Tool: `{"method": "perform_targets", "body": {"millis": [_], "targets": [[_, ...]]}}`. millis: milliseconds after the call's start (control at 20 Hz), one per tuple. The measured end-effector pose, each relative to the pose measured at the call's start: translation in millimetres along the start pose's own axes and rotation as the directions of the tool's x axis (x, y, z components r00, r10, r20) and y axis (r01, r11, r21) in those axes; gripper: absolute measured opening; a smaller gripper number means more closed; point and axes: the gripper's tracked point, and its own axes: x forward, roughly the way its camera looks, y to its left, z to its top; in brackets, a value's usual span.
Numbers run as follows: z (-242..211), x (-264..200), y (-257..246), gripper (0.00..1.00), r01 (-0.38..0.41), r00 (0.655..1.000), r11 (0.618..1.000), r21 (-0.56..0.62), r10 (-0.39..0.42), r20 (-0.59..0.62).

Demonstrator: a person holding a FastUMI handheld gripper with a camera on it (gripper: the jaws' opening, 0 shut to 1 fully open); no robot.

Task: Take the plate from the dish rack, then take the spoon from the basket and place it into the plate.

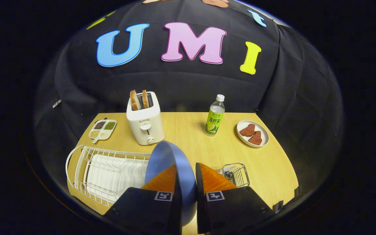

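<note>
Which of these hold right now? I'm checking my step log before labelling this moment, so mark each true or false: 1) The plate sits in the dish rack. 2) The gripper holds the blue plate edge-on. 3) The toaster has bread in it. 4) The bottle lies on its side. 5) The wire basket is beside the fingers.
1) False: the blue plate is clamped in the gripper, lifted beside the dish rack.
2) True: both fingers press on it.
3) True: two slices stand in the toaster.
4) False: the bottle stands upright, cap on.
5) True: the wire basket sits just beside them.
</note>
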Motion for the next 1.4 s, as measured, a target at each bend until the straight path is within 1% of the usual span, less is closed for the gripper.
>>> {"method": "perform_targets", "body": {"millis": [100,250,300,400,600,750,900,1050,1150,1300,1400], "targets": [[0,-7,1,0.22,-0.048,0.999,0.999,0.023,0.048,-0.001],[3,-34,-4,0.21,-0.158,0.987,0.981,0.110,0.159,-0.002],[4,-47,-12,0.21,-0.195,0.981,0.971,0.136,0.196,0.005],[10,-73,-31,0.21,-0.245,0.969,0.958,0.147,0.242,0.040],[0,-121,-90,0.21,-0.282,0.958,0.950,0.133,0.272,0.090],[-36,-135,-136,0.21,-0.286,0.958,0.939,0.190,0.282,0.047],[-81,-129,-177,0.21,-0.277,0.955,0.917,0.286,0.296,-0.025],[-123,-104,-203,0.21,-0.266,0.941,0.892,0.366,0.322,-0.102],[-145,-80,-206,0.21,-0.272,0.924,0.874,0.401,0.354,-0.144],[-166,-38,-201,0.21,-0.292,0.895,0.843,0.451,0.408,-0.181],[-177,-10,-197,0.22,-0.294,0.882,0.841,0.454,0.422,-0.209]]}}
